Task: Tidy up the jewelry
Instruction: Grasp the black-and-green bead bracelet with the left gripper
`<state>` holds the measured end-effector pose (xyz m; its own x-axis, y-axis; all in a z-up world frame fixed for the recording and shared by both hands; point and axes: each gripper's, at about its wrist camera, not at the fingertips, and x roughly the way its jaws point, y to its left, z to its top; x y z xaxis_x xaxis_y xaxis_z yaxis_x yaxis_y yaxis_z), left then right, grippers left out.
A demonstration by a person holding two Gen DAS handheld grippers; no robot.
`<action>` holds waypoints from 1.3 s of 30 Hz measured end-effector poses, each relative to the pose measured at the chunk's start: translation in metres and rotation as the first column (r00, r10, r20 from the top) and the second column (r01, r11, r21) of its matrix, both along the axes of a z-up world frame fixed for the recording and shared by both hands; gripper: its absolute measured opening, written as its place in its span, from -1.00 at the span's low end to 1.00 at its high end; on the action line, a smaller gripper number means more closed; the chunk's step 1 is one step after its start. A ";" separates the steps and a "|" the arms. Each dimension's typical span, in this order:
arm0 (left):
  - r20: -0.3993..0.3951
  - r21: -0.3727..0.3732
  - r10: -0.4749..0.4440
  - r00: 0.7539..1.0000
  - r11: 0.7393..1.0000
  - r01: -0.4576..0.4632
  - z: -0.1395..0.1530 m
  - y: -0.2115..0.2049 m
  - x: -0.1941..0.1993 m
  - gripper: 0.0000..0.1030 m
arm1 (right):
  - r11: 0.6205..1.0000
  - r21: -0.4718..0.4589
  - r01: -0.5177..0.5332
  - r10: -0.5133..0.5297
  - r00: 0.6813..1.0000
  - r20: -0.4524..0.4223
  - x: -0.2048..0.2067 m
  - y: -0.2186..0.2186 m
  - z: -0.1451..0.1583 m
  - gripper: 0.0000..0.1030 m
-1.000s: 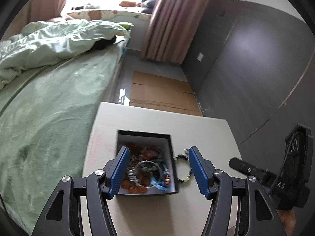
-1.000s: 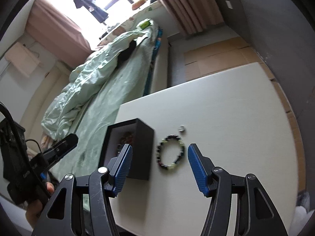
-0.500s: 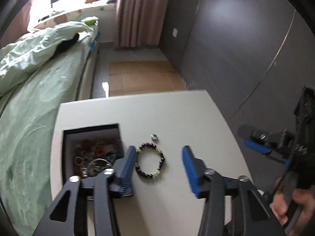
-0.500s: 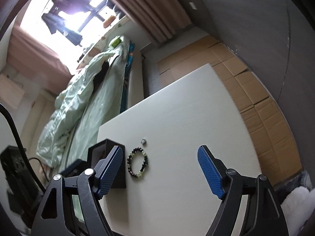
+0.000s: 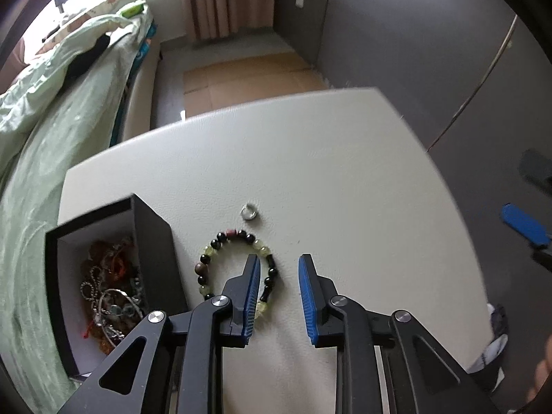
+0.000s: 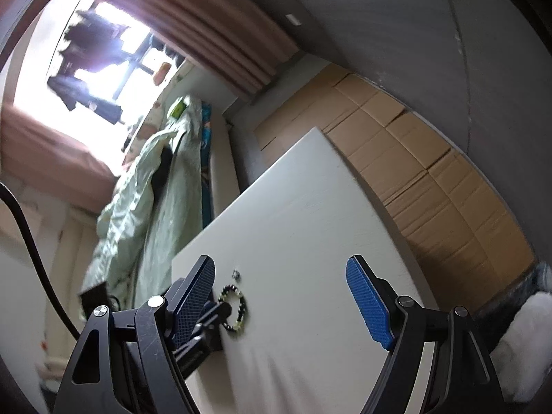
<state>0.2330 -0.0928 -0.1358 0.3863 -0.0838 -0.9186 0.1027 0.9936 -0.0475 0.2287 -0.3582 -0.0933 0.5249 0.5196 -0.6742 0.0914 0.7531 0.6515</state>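
Note:
A beaded bracelet [image 5: 207,258] of dark and pale green beads lies on the white table [image 5: 327,158], with a small silver ring [image 5: 249,212] just beyond it. To its left stands an open black box [image 5: 155,241] holding several jewelry pieces. My left gripper [image 5: 278,258] points down over the bracelet's right side. Its jaws are closing, with the right-hand beads between them beside the left pad, not pressed. My right gripper [image 6: 281,265] hangs open and empty over the table, right of the bracelet [image 6: 241,305] and ring [image 6: 236,274].
A bed with a green quilt [image 5: 51,131] runs along the table's left side. Flattened cardboard [image 6: 414,158] covers the floor beyond the table, and a dark wall [image 5: 414,51] stands to the right. The right gripper's blue pad [image 5: 524,229] shows at the left view's right edge.
My left gripper moved right from over the black box to the bracelet, dropped lower, and its jaws narrowed. My right gripper rolled and drifted away to the right, its jaws a bit wider.

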 end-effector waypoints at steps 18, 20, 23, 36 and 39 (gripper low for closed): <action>-0.051 0.021 -0.032 0.998 0.999 0.033 -0.018 0.000 0.003 -0.84 | 1.000 0.030 0.000 0.001 0.999 -0.040 0.007 0.007 -0.004 0.53; -0.047 0.003 -0.030 0.998 1.000 0.030 -0.018 0.003 0.001 -0.85 | 1.000 0.024 -0.010 0.011 0.999 -0.042 0.008 0.011 -0.005 0.53; -0.028 -0.028 -0.034 0.999 0.999 0.033 -0.011 0.005 -0.006 -0.85 | 0.999 0.027 -0.018 0.019 0.999 -0.048 0.009 0.017 -0.007 0.53; 0.151 -0.175 0.079 0.985 0.983 -0.052 0.058 0.040 -0.040 -0.85 | 0.992 0.122 -0.006 0.010 0.999 -0.031 0.008 0.042 -0.013 0.53; 0.189 -0.196 0.105 0.976 0.978 -0.067 0.071 0.047 -0.045 -0.85 | 0.992 0.128 -0.010 0.014 0.999 -0.036 0.006 0.051 -0.014 0.53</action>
